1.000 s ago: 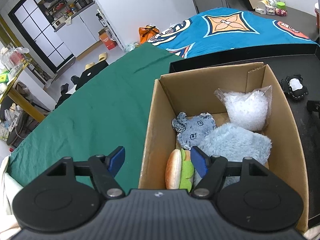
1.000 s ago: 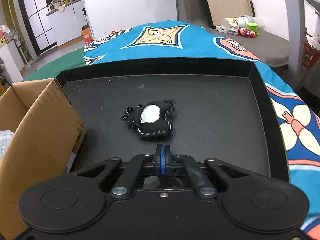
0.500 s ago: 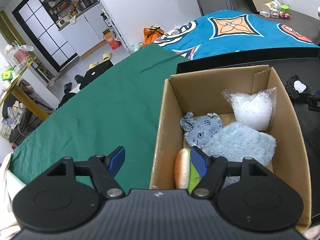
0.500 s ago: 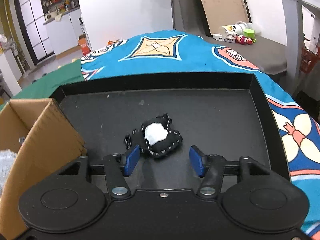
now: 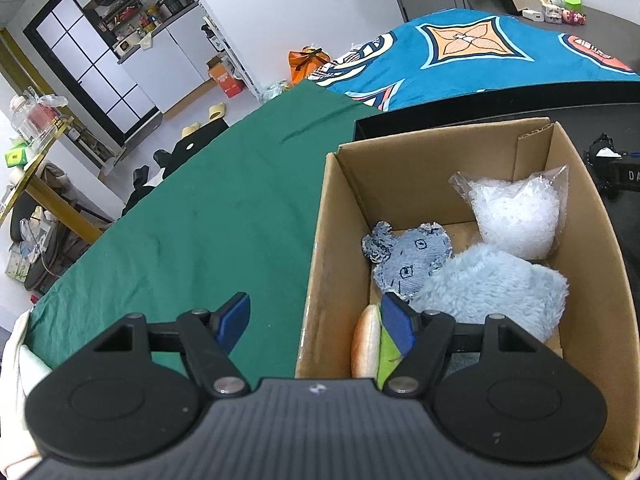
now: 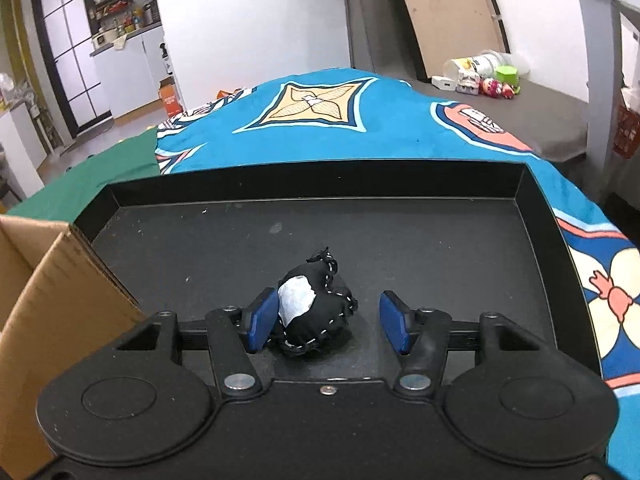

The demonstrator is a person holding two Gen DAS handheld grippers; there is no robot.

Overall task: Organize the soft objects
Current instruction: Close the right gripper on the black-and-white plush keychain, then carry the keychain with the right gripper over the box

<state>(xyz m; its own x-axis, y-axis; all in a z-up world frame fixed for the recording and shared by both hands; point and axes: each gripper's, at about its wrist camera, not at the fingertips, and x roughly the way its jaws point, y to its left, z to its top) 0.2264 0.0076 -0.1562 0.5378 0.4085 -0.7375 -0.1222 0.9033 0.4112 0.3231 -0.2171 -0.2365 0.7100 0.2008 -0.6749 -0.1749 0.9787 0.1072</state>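
A small black soft toy with a white patch [image 6: 310, 312] lies on the black tray [image 6: 400, 240]. My right gripper [image 6: 326, 324] is open around it, its left pad touching the toy. The toy also shows in the left wrist view [image 5: 600, 152]. A cardboard box [image 5: 320, 240] holds a denim toy [image 5: 408, 260], a fluffy light-blue toy [image 5: 492, 292], a clear bag of white beads [image 5: 516, 216] and a plush burger [image 5: 372, 344]. My left gripper [image 5: 316, 320] is open and empty, straddling the box's left wall.
The box stands at the tray's left side [image 6: 36, 300]. A green cloth [image 5: 200, 220] covers the table left of the box. A blue patterned cloth [image 6: 320, 120] lies beyond the tray. Bottles and small toys [image 6: 484, 76] sit far back right.
My right gripper opened from shut and moved forward until the black toy sits between its fingers. The left gripper drifted slightly left of the box and stayed open.
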